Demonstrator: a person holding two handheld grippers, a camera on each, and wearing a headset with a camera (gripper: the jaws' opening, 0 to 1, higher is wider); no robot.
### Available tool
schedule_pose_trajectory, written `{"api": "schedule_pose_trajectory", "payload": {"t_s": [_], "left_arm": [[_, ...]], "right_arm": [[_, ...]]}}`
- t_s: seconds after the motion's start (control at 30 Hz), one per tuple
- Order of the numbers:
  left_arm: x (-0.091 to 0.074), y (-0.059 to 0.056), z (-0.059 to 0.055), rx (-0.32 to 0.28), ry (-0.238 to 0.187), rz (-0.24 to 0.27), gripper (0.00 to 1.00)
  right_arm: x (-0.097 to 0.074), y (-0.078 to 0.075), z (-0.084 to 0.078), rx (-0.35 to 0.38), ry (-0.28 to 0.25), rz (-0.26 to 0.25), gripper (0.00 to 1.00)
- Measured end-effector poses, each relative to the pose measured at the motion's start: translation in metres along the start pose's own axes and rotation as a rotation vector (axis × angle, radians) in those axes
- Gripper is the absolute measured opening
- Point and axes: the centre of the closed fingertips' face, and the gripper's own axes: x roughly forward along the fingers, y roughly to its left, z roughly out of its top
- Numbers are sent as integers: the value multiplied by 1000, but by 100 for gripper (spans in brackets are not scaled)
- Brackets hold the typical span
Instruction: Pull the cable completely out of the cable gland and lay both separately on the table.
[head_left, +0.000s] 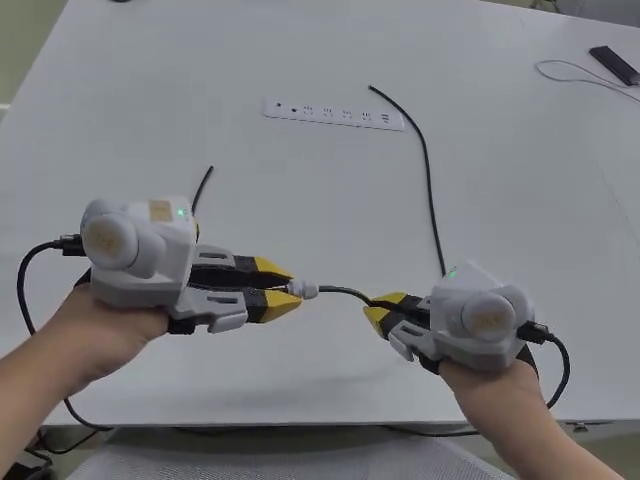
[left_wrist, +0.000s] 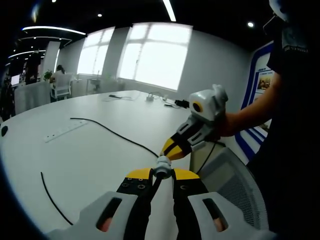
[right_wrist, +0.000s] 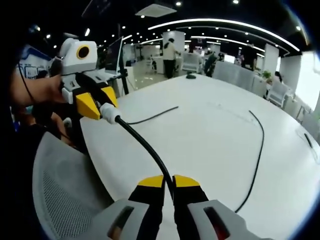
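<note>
The head view looks down from above the near edge of the surface (head_left: 300, 60), close over the left tongs (head_left: 295, 290) and right tongs (head_left: 372, 308). The left gripper view sights low along the left tongs toward the right tongs; the right gripper view faces back the opposite way. All three share the gland (head_left: 305, 291) and cable (right_wrist: 145, 145) between.

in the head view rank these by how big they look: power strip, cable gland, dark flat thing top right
1. power strip
2. dark flat thing
3. cable gland, smallest even though it is nearest the camera
</note>
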Motion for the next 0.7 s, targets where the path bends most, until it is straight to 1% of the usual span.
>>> {"api": "schedule_pose_trajectory", "payload": {"t_s": [0.07,0.13,0.2,0.23,0.27,0.3,0.4,0.47,0.5,0.53,0.6,0.63,0.7], "left_arm": [[-1,0,0,1,1,0,15],[-1,-1,-1,2,7,0,15],[-1,-1,-2,6,14,0,15],[-1,-1,-2,5,13,-1,15],[-1,-2,-2,2,11,-3,15],[-1,-2,-2,1,11,-3,15],[0,-3,-4,6,17,-3,15],[1,-4,-4,6,18,-2,15],[1,-4,-4,6,19,1,15],[1,-3,-4,5,20,1,15],[1,-4,-6,4,26,-1,15],[2,-4,-6,5,28,0,15],[2,-4,-8,2,33,1,15]], "right_arm": [[-2,1,0,3,-5,3,1],[-4,4,1,27,-6,19,2],[-8,7,1,-19,6,22,2],[-9,8,1,-25,9,24,3],[-11,9,3,-16,7,30,4],[-13,11,7,-2,-9,43,5],[-17,16,16,-27,-14,47,12],[-19,24,27,-69,-11,59,14],[-19,28,32,-102,-14,66,15],[-19,32,38,-154,-10,68,15],[-18,39,43,-233,14,65,15],[-17,41,46,-249,15,62,14],[-14,46,50,-306,30,56,13]]}}
